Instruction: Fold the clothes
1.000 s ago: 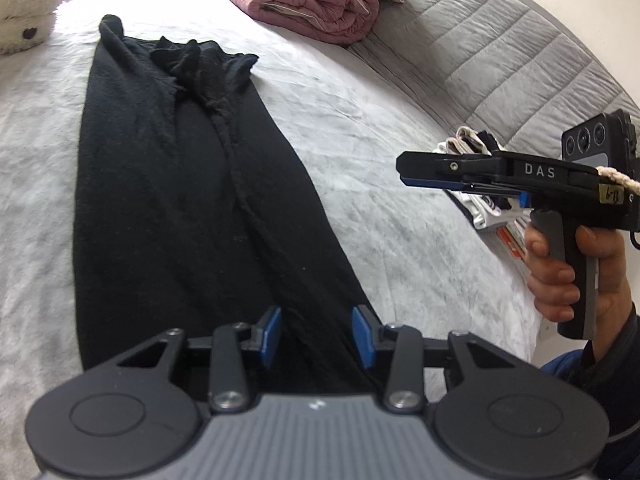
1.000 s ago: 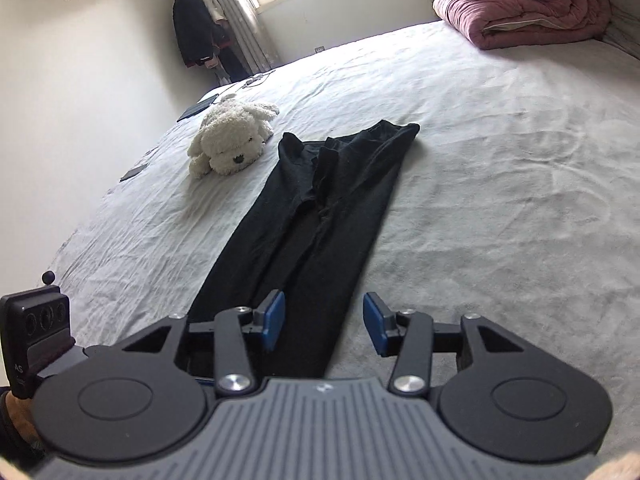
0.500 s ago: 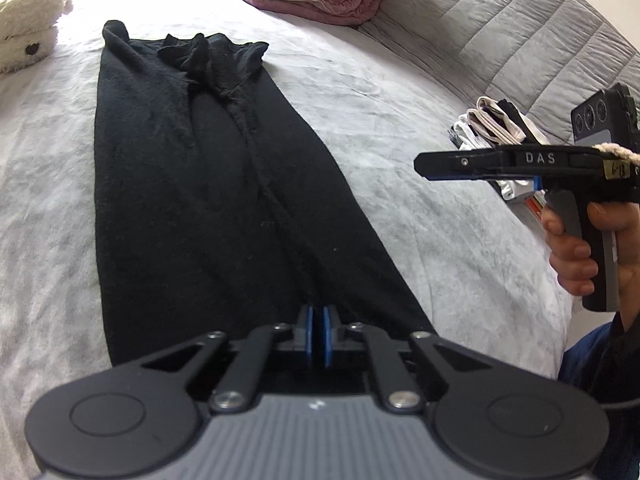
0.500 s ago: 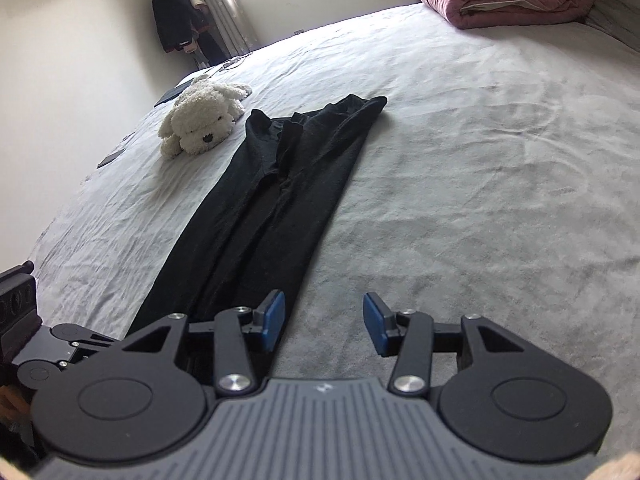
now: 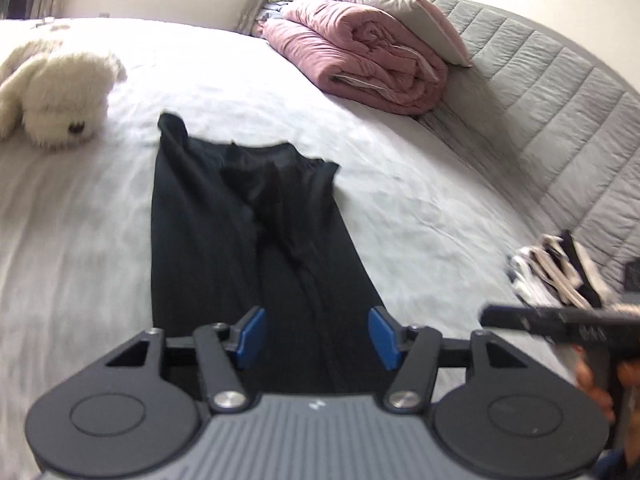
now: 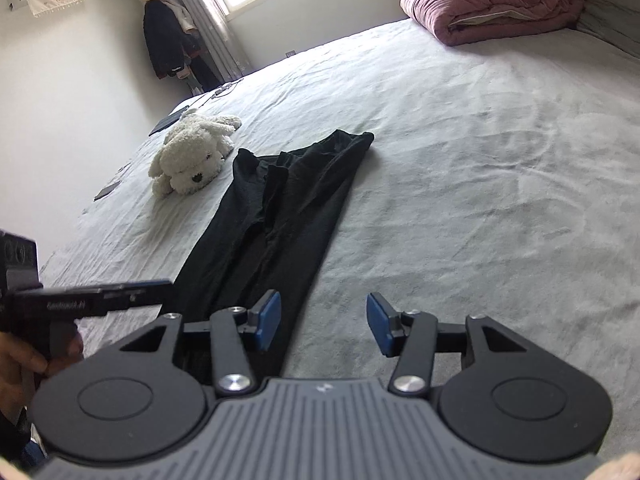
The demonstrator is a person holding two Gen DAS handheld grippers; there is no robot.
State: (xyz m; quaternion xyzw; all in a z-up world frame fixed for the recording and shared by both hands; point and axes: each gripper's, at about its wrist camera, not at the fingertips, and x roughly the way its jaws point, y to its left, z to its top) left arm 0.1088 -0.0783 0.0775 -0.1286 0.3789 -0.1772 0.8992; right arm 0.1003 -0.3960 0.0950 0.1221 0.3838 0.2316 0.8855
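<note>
With both hand-held grippers, left (image 5: 313, 336) just reopened and right (image 6: 323, 325), wide and empty, we should pinch the trousers' (image 5: 256, 248) near hem corners evenly before lifting.

grey bed (image 6: 460, 168) carries black trousers (image 6: 276, 216), white plush dog (image 6: 192, 160), pink quilt (image 6: 496, 4).

Bare sheet on the bed (image 6: 480, 184) lies open to my right of the black trousers (image 6: 276, 208). Plush dog (image 6: 192, 160) crowds their far left corner; pink quilt (image 6: 492, 0) well apart, at the headboard.
</note>
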